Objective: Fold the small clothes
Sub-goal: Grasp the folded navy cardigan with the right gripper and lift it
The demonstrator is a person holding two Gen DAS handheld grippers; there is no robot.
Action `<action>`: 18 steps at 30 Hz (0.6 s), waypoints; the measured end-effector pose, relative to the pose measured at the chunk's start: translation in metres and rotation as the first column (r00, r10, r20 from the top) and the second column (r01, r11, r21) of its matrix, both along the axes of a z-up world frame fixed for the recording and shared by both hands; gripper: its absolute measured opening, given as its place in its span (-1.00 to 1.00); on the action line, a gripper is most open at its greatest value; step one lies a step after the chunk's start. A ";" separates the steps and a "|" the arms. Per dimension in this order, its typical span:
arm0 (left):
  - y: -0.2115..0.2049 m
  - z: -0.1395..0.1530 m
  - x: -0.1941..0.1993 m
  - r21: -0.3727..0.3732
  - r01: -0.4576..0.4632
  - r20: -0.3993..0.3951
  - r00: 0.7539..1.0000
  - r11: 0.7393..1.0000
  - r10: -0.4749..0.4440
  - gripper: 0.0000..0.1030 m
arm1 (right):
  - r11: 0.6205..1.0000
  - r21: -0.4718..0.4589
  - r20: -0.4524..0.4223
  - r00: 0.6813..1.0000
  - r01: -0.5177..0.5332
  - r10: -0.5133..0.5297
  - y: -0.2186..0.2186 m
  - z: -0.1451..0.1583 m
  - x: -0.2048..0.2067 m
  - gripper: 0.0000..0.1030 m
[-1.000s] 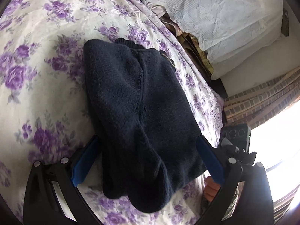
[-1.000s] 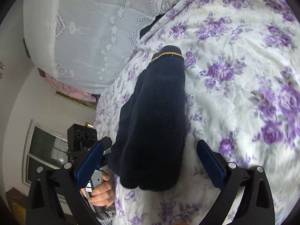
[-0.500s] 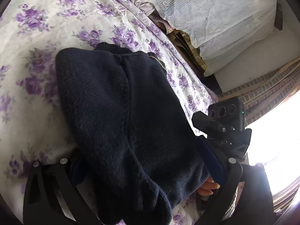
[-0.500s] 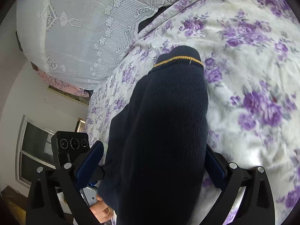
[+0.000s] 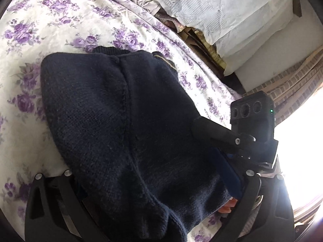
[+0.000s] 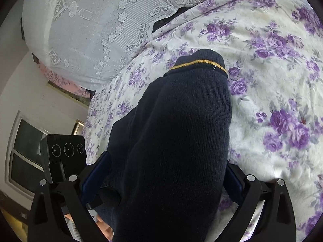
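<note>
On the floral bed [image 5: 60,20], the navy knit garment [image 5: 121,121] lies between both spread, released claws: left claw [image 5: 153,183], right claw [image 6: 161,173].

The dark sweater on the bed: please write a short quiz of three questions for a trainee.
1. True or false: the navy sweater lies on a plain white sheet.
2. Which colour is the stripe at the cuff? A) red B) yellow C) green
3. Fill in: the sweater passes between the blue-padded fingers of ____ grippers.

Key: 1 false, the bedspread has purple flowers; 2 B; 3 both.
</note>
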State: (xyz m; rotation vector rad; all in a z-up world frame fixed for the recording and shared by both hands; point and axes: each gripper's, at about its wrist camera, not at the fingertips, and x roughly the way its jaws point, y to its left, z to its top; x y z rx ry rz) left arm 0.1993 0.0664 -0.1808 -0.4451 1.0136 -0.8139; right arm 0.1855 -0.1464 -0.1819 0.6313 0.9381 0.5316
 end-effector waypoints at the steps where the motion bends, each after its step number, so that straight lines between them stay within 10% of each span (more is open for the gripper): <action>1: -0.001 0.000 0.000 0.008 0.002 0.002 1.000 1.000 -0.002 0.91 | 1.000 -0.003 0.007 1.000 -0.006 0.006 0.001 0.000 0.000 0.93; 18: -0.015 0.033 -0.040 0.091 -0.013 0.224 0.975 0.996 -0.007 0.90 | 0.999 0.046 0.156 0.988 0.011 -0.018 -0.003 0.016 -0.027 0.77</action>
